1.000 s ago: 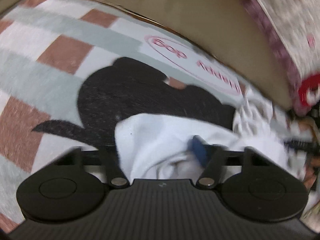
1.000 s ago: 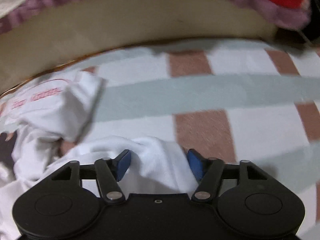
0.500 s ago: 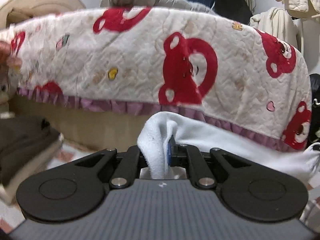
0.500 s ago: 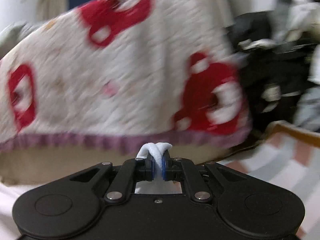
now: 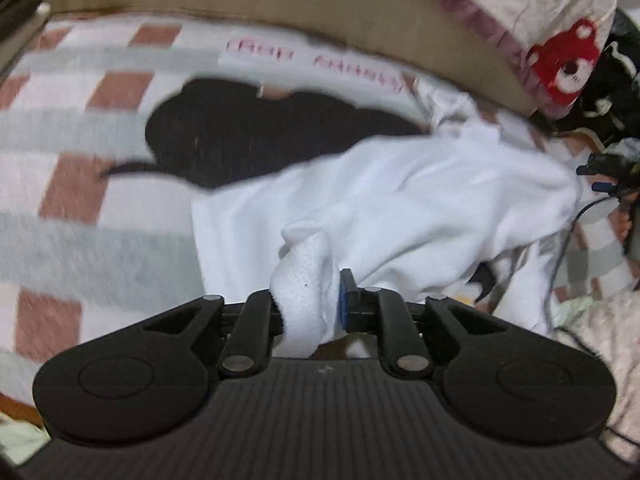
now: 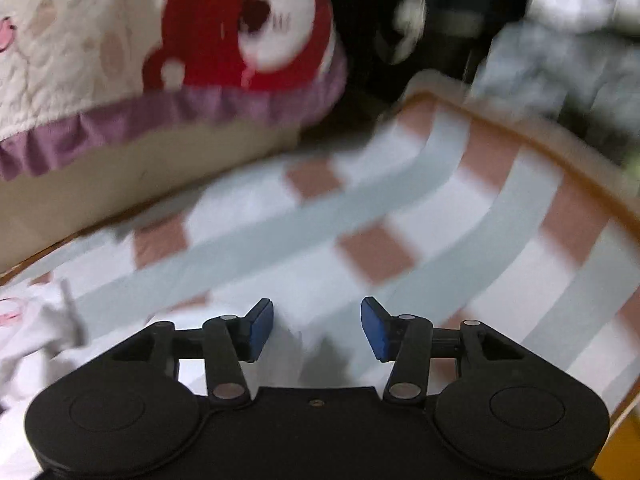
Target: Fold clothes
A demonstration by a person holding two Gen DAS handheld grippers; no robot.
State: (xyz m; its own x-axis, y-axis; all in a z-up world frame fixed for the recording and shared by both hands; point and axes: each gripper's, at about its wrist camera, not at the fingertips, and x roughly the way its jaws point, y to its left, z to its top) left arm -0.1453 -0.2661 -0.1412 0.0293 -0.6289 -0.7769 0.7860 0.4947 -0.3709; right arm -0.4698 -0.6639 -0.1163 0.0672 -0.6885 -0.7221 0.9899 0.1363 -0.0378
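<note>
The left gripper [image 5: 310,300] is pinching a thick bunched fold of a white garment [image 5: 420,200], its blue pads pressed in on the cloth, while the right gripper [image 6: 317,326] is hovering with its jaws spread wide and nothing between them above a checked blanket [image 6: 400,216]. The garment is lying rumpled and spread across that pink, grey and white blanket, partly covering a black printed figure [image 5: 248,132] and reaching toward the base of a bed draped in a quilt with red bears [image 6: 248,28]; whether it is being laid out for folding or partway through a fold, the blurred views are not settling. The fabric is looking soft, light and limp, likely to sag and bunch wherever it is unsupported, so it is probably best taken at edges, hems or corners, with two grips held apart to keep it taut. A pale edge of cloth is showing blurred just below the right gripper's open fingers.
</note>
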